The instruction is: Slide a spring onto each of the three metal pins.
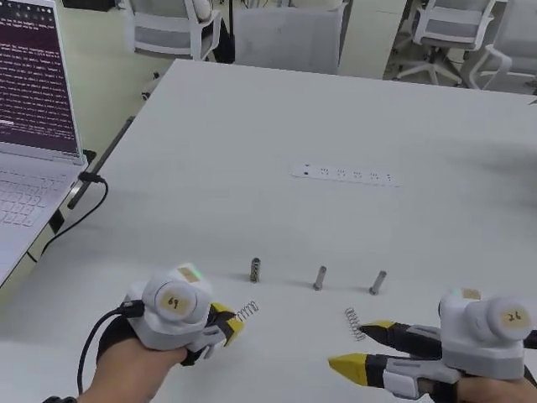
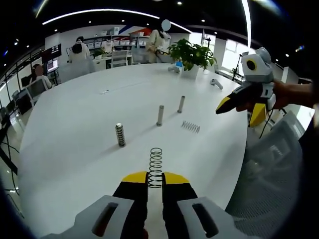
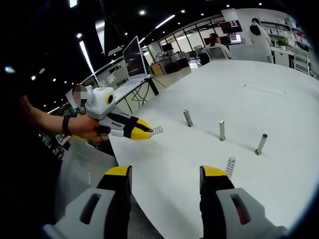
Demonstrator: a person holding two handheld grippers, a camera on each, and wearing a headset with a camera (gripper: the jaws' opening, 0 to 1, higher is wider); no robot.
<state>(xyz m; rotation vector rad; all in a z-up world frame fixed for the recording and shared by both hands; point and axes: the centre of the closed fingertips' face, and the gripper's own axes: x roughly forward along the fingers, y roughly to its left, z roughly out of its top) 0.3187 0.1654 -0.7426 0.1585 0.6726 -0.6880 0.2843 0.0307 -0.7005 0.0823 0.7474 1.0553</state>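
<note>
Three short metal pins stand in a row on the white table. The left pin (image 1: 255, 269) (image 2: 120, 134) (image 3: 188, 118) wears a spring. The middle pin (image 1: 320, 278) (image 2: 160, 115) (image 3: 222, 130) and the right pin (image 1: 378, 282) (image 2: 181, 104) (image 3: 261, 144) are bare. My left gripper (image 1: 231, 323) (image 2: 155, 178) is shut on one end of a spring (image 1: 247, 311) (image 2: 156, 166) (image 3: 156, 131), just in front of the left pin. A loose spring (image 1: 354, 323) (image 2: 190, 126) (image 3: 230, 166) lies flat near the right pin. My right gripper (image 1: 359, 344) (image 3: 166, 172) hovers open right beside it, holding nothing.
A white power strip (image 1: 344, 175) lies farther back on the table. An open laptop (image 1: 25, 126) sits at the left edge, with a black cable (image 1: 80, 210) trailing off it. Office chairs (image 1: 172, 29) stand beyond the far edge.
</note>
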